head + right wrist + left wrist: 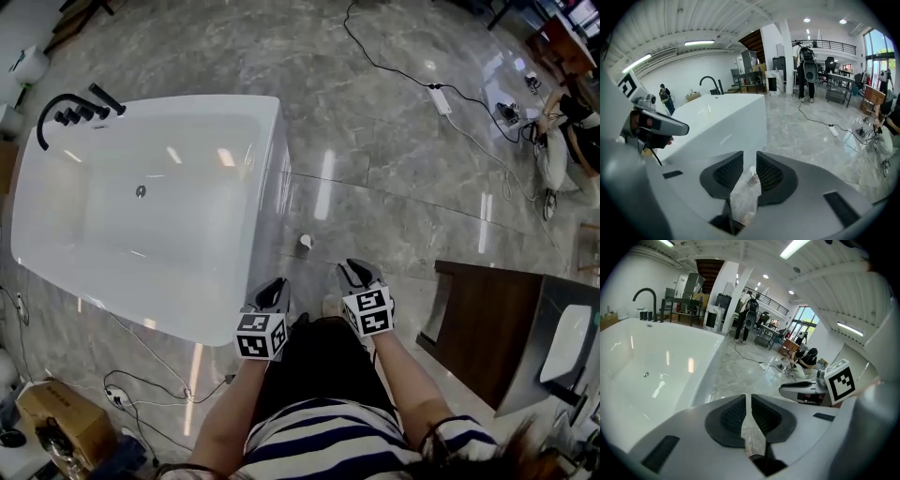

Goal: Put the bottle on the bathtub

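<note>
A small white bottle (306,242) stands upright on the grey marble floor, close to the near corner of the white bathtub (274,150). Both grippers hang above the floor in front of the person, short of the bottle. My left gripper (275,286) has its jaws together with nothing between them. My right gripper (357,270) shows a narrow gap between its pads and holds nothing. In the right gripper view the bottle (752,171) appears far off through that gap, beside the tub wall (736,122). In the left gripper view the tub (670,362) fills the left side.
A black faucet (70,106) stands at the tub's far corner. A dark wooden cabinet (492,328) with a white basin is at the right. Cables and a power strip (441,99) cross the floor beyond. A cardboard box (61,417) sits at lower left.
</note>
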Demonstrator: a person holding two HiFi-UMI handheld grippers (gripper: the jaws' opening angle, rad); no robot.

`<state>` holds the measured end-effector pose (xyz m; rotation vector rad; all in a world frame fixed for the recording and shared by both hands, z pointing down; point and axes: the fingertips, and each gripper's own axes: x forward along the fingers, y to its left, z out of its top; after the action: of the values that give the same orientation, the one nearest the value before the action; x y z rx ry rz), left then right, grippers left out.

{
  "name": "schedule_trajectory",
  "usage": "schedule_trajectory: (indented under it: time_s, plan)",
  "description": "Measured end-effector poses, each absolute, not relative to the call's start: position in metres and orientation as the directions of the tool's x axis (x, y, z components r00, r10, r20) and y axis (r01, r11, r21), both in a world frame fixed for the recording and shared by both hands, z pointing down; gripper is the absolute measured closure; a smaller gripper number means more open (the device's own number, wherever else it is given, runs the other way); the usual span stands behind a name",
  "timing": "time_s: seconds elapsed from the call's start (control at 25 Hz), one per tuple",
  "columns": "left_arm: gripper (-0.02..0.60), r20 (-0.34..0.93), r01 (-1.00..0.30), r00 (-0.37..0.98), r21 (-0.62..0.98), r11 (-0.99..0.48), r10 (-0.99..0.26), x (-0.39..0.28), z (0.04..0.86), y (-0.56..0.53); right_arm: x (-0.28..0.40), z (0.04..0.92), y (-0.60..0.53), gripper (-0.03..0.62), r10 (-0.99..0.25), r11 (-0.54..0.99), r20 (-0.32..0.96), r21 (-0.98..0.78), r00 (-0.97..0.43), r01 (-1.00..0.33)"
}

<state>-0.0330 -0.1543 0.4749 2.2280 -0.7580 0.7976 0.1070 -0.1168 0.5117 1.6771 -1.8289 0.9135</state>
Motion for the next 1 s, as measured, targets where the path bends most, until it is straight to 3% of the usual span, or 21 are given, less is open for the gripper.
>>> schedule_trajectory:
  time_s: [1.0]
  plan:
    - [0.532,0.618,-0.696,0.678,0.367,-0.617,-0.398,-0.077,0.399,-0.154,0.071,0.399,-0.104,0.568,-0.757,0.014,0.636,-0.215,-0.151,-0.977]
